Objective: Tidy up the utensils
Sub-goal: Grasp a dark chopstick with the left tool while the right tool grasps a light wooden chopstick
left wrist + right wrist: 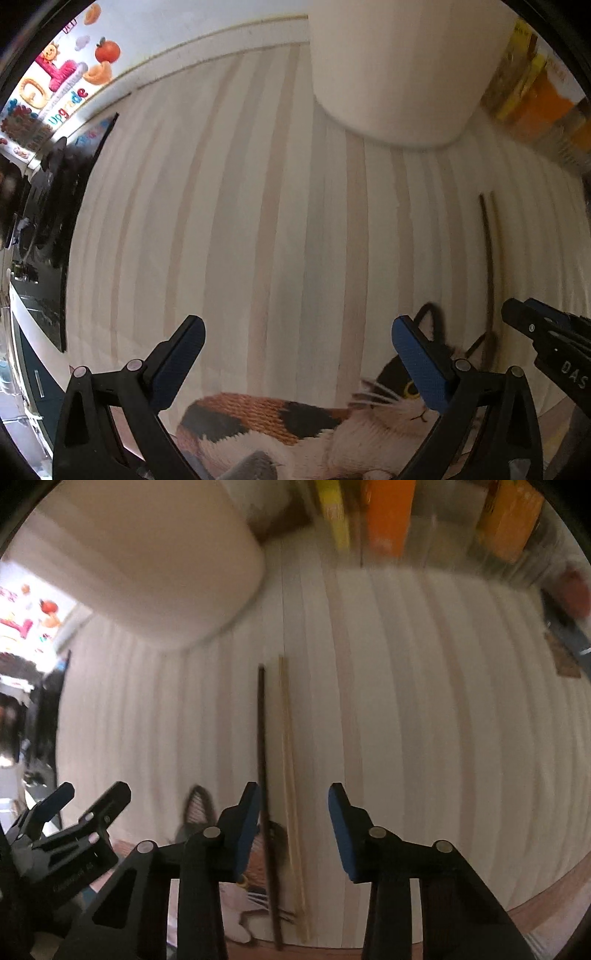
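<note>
Straddling two unlifted chopsticks (pixel 275 775), open right gripper (pixel 293 827); left gripper (pixel 295 365) open, empty; container (pixel 147 565) awaits.

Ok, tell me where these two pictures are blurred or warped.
Left wrist view: the white container and the orange jars behind it are soft; the tabletop's stripes bow outward. Right wrist view: the container and the boxes are smeared, while the dark chopstick and the pale chopstick stay fairly crisp.
</note>
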Available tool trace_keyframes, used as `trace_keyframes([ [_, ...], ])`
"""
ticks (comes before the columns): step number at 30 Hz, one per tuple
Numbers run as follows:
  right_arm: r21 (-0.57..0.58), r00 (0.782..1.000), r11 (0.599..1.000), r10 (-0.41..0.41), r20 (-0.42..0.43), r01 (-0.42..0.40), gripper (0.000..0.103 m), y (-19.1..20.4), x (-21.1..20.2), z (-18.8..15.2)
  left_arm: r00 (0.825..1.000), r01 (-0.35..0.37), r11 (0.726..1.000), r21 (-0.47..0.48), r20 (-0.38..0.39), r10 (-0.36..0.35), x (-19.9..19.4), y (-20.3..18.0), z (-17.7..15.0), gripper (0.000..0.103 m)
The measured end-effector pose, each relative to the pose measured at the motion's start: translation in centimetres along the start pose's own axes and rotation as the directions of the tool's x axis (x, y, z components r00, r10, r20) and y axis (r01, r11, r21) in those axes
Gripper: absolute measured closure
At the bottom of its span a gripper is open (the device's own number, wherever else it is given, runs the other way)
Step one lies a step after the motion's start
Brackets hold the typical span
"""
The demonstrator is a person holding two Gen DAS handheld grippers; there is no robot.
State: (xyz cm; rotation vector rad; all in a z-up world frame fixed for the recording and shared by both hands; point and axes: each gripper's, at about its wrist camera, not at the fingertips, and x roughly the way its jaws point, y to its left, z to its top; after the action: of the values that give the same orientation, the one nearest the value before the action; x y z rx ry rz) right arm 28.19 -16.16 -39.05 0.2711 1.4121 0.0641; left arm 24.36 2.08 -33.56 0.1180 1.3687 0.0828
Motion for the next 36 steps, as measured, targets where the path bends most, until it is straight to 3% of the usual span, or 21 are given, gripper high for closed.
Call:
trace_keyframes([
  [5,-0.069,0.995,0.993,-0.095,-0.006,0.094,0.086,1.1,1.8,-1.0,1.0,-0.006,1.0,0.027,-0.01,0.006,0.6,-0.8,-0.5,0.0],
  [6,-0.074,0.994,0.992,-0.107,-0.001,0.107,0.096,1.2,1.9,-1.2,1.0,-0.007,0.999,0.037,-0.009,0.008,0.6,-1.1,-0.6,0.0],
  [11,-0.062,0.987,0.985,-0.164,-0.001,0.163,0.096,-0.5,1.9,-2.3,1.0,0.01,0.996,0.083,0.022,-0.012,-0.7,-3.3,-1.3,0.0],
  [15,-0.009,0.983,0.983,-0.185,-0.015,0.185,0.096,-4.0,1.3,-3.6,0.998,0.036,0.99,0.135,0.05,-0.043,-1.9,-6.1,-1.5,0.0],
  [20,0.037,0.976,0.975,-0.216,-0.022,0.217,0.096,-8.1,0.3,-5.4,0.992,0.113,0.975,0.19,0.033,-0.121,-2.4,-9.9,-1.7,0.003],
  [26,0.098,0.976,0.971,-0.216,-0.037,0.218,0.096,-11.7,0.0,-6.7,0.987,0.157,0.96,0.23,0.0,-0.162,-2.3,-13.3,-2.1,0.02],
  [28,0.111,0.976,0.97,-0.213,-0.044,0.217,0.096,-12.2,0.4,-6.9,0.988,0.153,0.958,0.242,-0.011,-0.155,-2.0,-14.1,-2.2,0.029],
  [31,0.123,0.978,0.97,-0.204,-0.043,0.208,0.096,-13.1,0.6,-6.6,0.99,0.142,0.958,0.25,-0.022,-0.141,-1.4,-14.9,-2.0,0.033],
  [32,0.124,0.978,0.97,-0.205,-0.044,0.209,0.096,-13.1,0.7,-5.7,0.99,0.14,0.957,0.254,-0.025,-0.138,-1.2,-15.2,-1.9,0.039],
  [34,0.125,0.977,0.97,-0.206,-0.046,0.211,0.096,-12.8,0.9,-4.4,0.992,0.123,0.954,0.273,-0.039,-0.117,-0.6,-15.7,-2.0,0.068],
  [36,0.126,0.977,0.969,-0.208,-0.046,0.212,0.096,-13.0,1.0,-4.3,0.992,0.129,0.952,0.278,-0.031,-0.125,-0.2,-15.6,-1.6,0.078],
])
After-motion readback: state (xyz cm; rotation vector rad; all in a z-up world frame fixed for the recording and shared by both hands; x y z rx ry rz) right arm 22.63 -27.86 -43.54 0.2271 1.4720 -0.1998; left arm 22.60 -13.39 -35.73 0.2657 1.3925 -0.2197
